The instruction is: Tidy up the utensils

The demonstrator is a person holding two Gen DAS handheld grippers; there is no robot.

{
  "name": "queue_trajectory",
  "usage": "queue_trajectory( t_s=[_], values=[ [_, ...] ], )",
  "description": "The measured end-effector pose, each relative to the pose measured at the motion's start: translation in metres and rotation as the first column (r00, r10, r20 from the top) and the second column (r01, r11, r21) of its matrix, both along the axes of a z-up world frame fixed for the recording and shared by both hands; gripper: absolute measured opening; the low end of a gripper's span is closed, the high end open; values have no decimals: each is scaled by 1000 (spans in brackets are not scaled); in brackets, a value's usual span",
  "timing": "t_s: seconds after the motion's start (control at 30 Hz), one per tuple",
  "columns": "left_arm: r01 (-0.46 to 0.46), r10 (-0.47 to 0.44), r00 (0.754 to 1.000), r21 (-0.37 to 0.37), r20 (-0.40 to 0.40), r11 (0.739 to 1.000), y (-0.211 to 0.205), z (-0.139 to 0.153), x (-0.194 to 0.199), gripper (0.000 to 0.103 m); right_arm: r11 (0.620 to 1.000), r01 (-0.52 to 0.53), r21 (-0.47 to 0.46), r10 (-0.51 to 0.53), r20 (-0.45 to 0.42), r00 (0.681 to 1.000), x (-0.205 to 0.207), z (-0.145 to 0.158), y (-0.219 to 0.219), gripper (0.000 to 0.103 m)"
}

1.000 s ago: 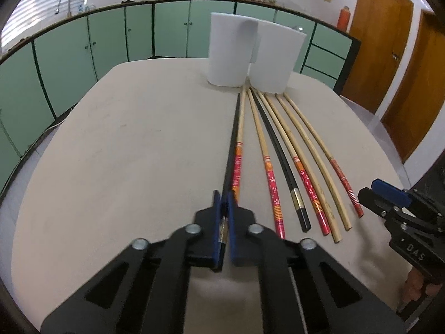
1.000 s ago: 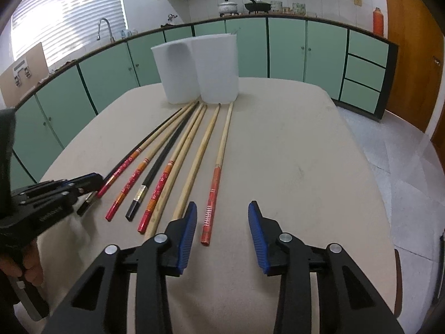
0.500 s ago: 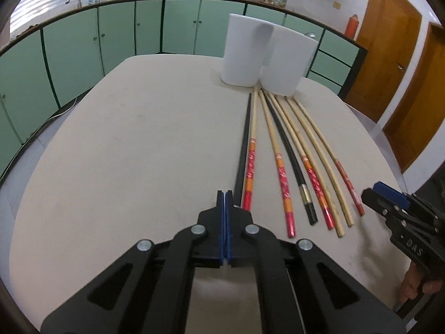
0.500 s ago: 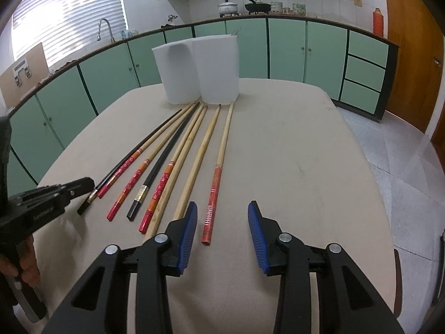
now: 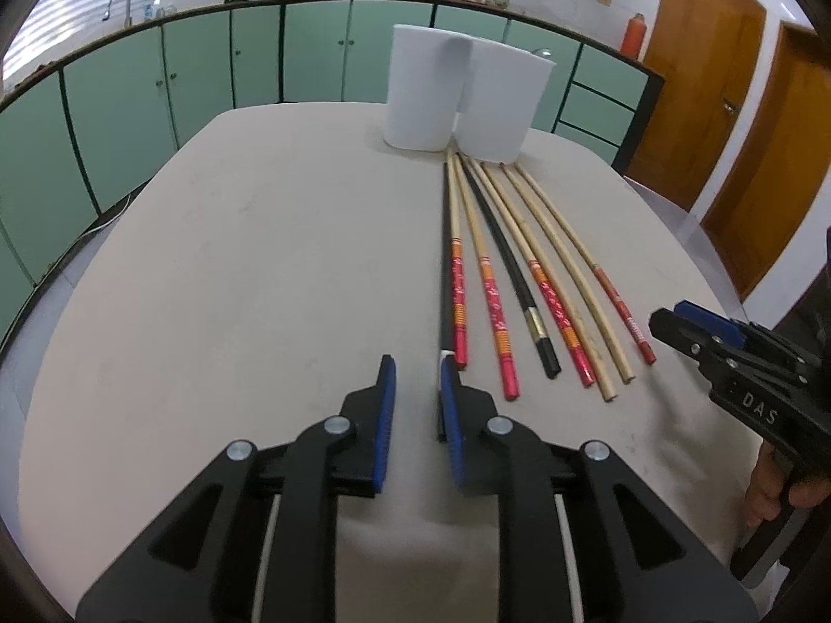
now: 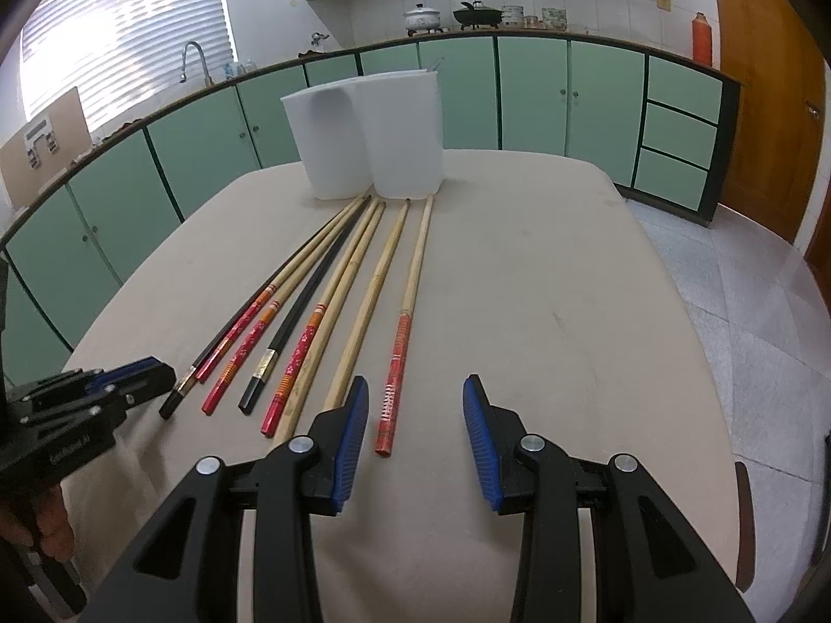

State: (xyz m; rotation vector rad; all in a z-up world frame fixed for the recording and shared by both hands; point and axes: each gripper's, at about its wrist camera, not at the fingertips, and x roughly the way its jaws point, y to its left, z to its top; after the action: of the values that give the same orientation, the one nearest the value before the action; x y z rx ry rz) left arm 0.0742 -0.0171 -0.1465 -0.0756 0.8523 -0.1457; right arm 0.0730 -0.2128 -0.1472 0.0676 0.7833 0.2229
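Chopsticks are lying fanned side by side on the beige counter, their tips pointing at two white cups. Left tongs are opening just beside the black chopstick, gripping nothing. Right tongs are hovering partly open and empty over the near end of the red-banded chopstick.

The tabletop is pale beige with rounded corners. Two white tubs stand side by side at its far end, touching each other. Seven chopsticks lie flat in a fan, thin ends near the tubs. Two are black. One is plain wood. Four are wood with red and orange ends. The rest of the top is bare.
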Motion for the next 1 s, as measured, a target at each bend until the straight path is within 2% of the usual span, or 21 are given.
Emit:
queue_trajectory(
  t_s=[0.2, 0.43, 0.53, 0.6, 0.77, 0.9, 1.0],
  values=[
    [5, -5, 1000, 34, 11, 999, -8, -6, 1, 20, 1000, 11, 9, -11, 16, 1000, -1, 2, -2, 38],
    [10, -11, 1000, 34, 21, 999, -8, -7, -5, 22, 1000, 6, -12, -5, 31, 999, -3, 4, 2, 38],
    [6, -7, 1000, 32, 21, 999, -7, -7, -4, 16, 1000, 10, -9, -9, 30, 999, -3, 4, 1, 38],
    [6, -7, 1000, 26, 19, 1000, -7, -7, -4, 6, 1000, 11, -8, -10, 30, 1000, -3, 4, 0, 38],
    [-1, 1, 999, 15, 33, 1000, -7, -4, -6, 6, 1000, 7, -12, -6, 30, 1000, -4, 3, 0, 38],
    [-53, 50, 994, 27, 96, 998, -3, 10, -9, 6, 1000, 10, -8, -10, 30, 999, -7, 3, -2, 38],
    [-84, 80, 990, 28, 114, 996, 1, 15, -9, 6, 1000, 7, -5, -6, 30, 1000, -10, 3, 0, 37]
  ],
)
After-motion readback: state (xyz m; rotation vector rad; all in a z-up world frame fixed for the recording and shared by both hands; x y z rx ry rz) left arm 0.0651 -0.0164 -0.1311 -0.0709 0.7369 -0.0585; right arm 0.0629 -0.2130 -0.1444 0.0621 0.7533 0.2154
